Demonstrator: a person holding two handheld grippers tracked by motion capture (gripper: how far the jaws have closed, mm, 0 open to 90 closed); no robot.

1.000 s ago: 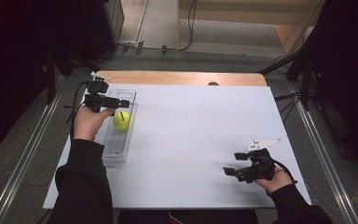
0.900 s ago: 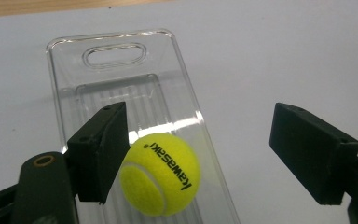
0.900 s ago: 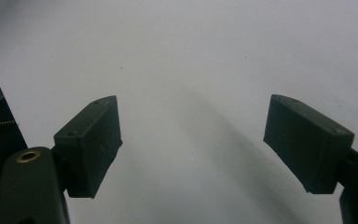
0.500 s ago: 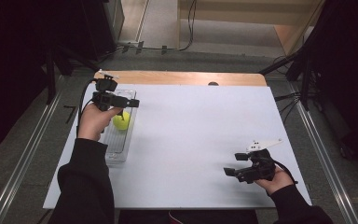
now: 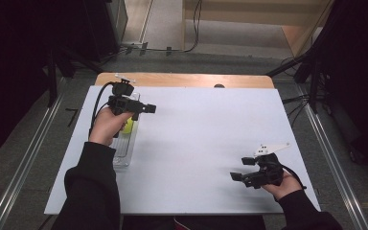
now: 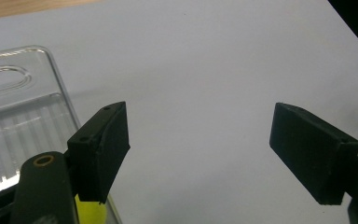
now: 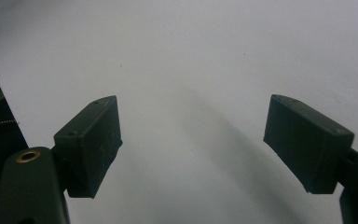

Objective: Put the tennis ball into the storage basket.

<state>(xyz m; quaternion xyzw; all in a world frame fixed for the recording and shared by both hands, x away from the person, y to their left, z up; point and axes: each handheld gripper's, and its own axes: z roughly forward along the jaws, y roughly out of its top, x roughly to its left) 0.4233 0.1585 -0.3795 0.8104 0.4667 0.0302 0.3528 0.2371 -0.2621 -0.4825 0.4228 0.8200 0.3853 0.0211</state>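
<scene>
Above, the high view shows a person at a white bench [image 5: 211, 143] with a claw in each hand. The left claw [image 5: 148, 109] is held level over the far-left part of the bench, just past the inner edge of a clear plastic tray [image 5: 123, 155] that lies lengthwise along the bench's left side. A small yellow-green ball [image 5: 128, 125] rests in the far half of the tray, partly hidden beneath the left hand [image 5: 106, 125].

The left gripper view shows the left claw [image 6: 214, 154] released, its two pads wide apart with bare bench between them; nothing is grasped. A sliver of the ball [image 6: 91, 212] appears below and behind the left pad, so the ball lies back toward the wrist, inside the tray [image 6: 23, 112], not between the pads. To judge from this, the tray serves to keep the round ball from rolling off.

The right claw [image 5: 239, 168] rests low near the bench's near-right corner, well apart from tray and ball, and appears parked out of the way. The right gripper view shows this claw [image 7: 191, 149] likewise released and empty.
</scene>
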